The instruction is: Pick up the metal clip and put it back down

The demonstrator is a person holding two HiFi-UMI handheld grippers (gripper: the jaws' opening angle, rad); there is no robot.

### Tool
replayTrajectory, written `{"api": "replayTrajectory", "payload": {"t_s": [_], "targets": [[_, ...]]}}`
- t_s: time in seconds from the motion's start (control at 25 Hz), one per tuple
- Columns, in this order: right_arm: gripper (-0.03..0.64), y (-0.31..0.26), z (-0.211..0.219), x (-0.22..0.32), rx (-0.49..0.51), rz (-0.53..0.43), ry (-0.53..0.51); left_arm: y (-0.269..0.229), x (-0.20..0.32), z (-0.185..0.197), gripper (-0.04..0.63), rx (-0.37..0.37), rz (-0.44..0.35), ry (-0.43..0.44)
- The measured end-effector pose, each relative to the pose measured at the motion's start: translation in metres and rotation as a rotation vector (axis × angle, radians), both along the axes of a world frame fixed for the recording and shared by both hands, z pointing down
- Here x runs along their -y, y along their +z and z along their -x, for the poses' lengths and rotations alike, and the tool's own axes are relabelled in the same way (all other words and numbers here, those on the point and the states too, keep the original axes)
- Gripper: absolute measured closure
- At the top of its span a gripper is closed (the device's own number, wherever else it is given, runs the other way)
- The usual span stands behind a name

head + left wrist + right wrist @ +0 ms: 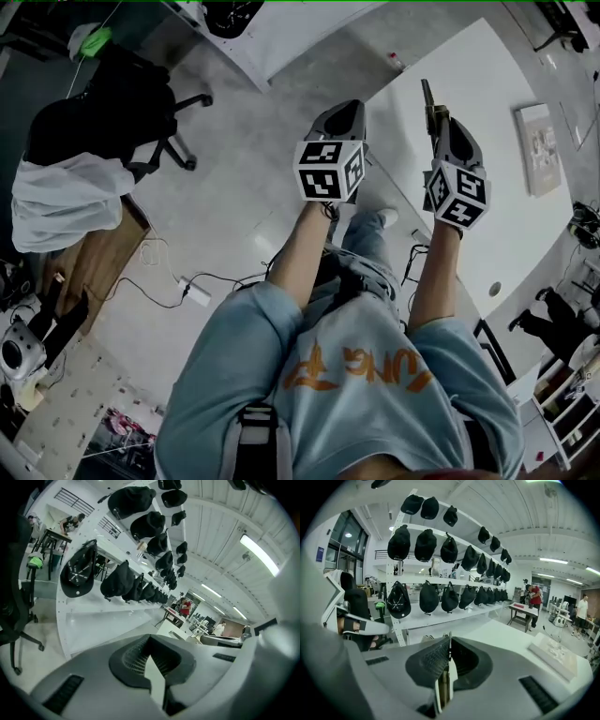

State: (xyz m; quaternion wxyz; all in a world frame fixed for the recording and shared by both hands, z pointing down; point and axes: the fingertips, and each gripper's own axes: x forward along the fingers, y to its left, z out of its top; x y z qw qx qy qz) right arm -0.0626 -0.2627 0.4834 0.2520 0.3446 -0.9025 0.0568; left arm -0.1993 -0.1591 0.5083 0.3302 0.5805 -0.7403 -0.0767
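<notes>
"Which way did the metal clip (428, 101) point?"

"Its long axis ran along the jaws of my right hand-held gripper (439, 120). One end stuck out past the tips, away from me."

"What did it look like?"

"Thin, flat and narrow, a dull brassy metal. In the right gripper view it stood on edge between the black ribbed pads, which were set in smooth grey shells."

"And the grip?"

"The jaws were nearly together and pressed on the clip, held in the air over the smooth white bench (487, 234). My left hand-held gripper (345, 111) was just beside the right, jaws closed on nothing."

"What was ahead?"

"White shelves (440, 613) hung with black caps (425, 545)."
</notes>
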Motion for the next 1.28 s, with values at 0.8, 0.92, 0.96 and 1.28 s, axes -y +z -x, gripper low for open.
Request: {"api": "replayTrajectory", "payload": {"t_s": [0.8, 0.92, 0.96, 1.28], "targets": [[0.583, 0.067, 0.076, -0.089, -0.187, -0.066, -0.279, 0.076, -0.076, 0.033, 0.586, -0.122, 0.106, -0.149], [0.583, 0.069, 0.082, -0.099, -0.228, -0.120, -0.326, 0.081, -0.081, 0.038, 0.586, -0.127, 0.115, -0.158], [0.583, 0.070, 0.083, -0.102, -0.241, -0.134, -0.341, 0.082, -0.081, 0.039, 0.586, -0.127, 0.118, -0.158], [0.548, 0.090, 0.091, -0.123, -0.278, -0.102, -0.401, 0.083, -0.086, 0.036, 0.586, -0.127, 0.122, -0.161]]}}
